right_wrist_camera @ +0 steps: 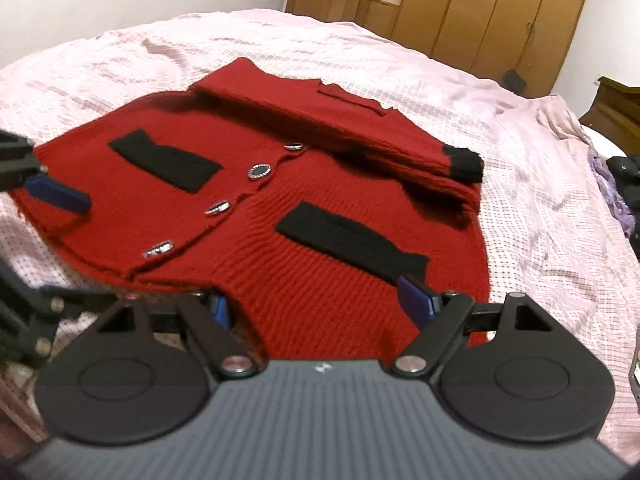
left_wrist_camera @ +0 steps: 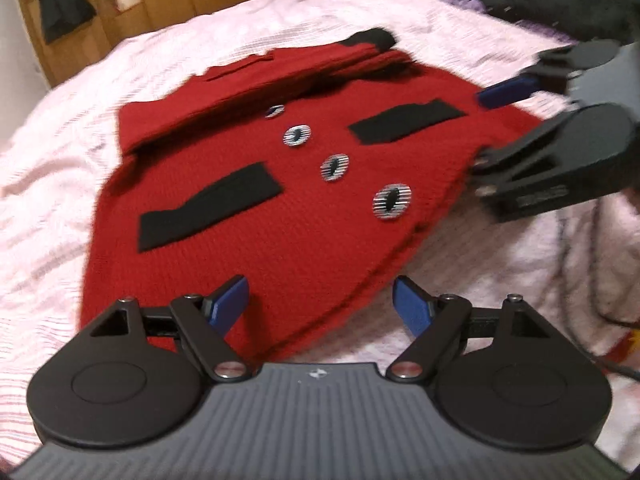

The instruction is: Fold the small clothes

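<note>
Cardigan red, knitted, spread buttoned-side up across the middle of the left wrist view on a pink bedsheet. Sleeves already folded over the chest toward the upper centre of the frame, one black cuff poking out at the top. Hem nearest the lower edge, collar end toward the top. Long axis from lower centre to upper centre, along the row of four buttons, slanting slightly left going up. In the right wrist view the same line tilted the other way, from lower left to upper right.

Left gripper spread wide over the hem at bottom centre, nothing pinched. Right gripper likewise parted above the hem at bottom centre of its own view, holding nothing, knit lying under the fingers.

Likely risks, judged from this layout: catching only the top layer of the hem and leaving the back panel behind; uneven lift between the two corners skewing the fold; loose sleeves sliding off during the flip.
</note>
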{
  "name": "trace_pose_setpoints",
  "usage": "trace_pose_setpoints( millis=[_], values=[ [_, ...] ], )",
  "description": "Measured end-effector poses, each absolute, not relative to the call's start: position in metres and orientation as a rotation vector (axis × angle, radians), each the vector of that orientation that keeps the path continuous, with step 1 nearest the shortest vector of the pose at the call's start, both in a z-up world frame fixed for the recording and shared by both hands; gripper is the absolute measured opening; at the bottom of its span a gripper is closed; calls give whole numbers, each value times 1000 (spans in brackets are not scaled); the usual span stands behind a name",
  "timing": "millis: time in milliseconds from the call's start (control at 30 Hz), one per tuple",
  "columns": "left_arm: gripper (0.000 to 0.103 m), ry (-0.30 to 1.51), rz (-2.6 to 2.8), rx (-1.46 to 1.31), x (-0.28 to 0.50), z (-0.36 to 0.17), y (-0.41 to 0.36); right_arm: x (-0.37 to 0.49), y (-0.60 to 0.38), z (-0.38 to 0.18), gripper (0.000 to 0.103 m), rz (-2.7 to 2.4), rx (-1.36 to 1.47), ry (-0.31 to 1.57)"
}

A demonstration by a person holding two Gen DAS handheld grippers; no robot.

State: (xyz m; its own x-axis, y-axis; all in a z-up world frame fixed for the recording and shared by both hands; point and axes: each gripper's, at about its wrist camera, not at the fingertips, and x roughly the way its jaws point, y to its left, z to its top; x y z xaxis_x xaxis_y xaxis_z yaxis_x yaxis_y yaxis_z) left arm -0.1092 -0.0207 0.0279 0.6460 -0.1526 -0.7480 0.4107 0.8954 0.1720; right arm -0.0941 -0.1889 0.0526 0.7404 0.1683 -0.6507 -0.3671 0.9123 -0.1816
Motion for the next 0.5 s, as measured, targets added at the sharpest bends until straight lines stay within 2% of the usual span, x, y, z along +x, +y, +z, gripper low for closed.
trace_pose_setpoints(
  millis=[400, 500],
  values=[
    [84, 788, -163, 346, -81, 27, 28, -88, -225, 39, 82, 269, -229, 770],
    [88, 794, -163, 337, -76, 23, 30, -85, -230, 29, 82, 267, -182, 804]
  ],
)
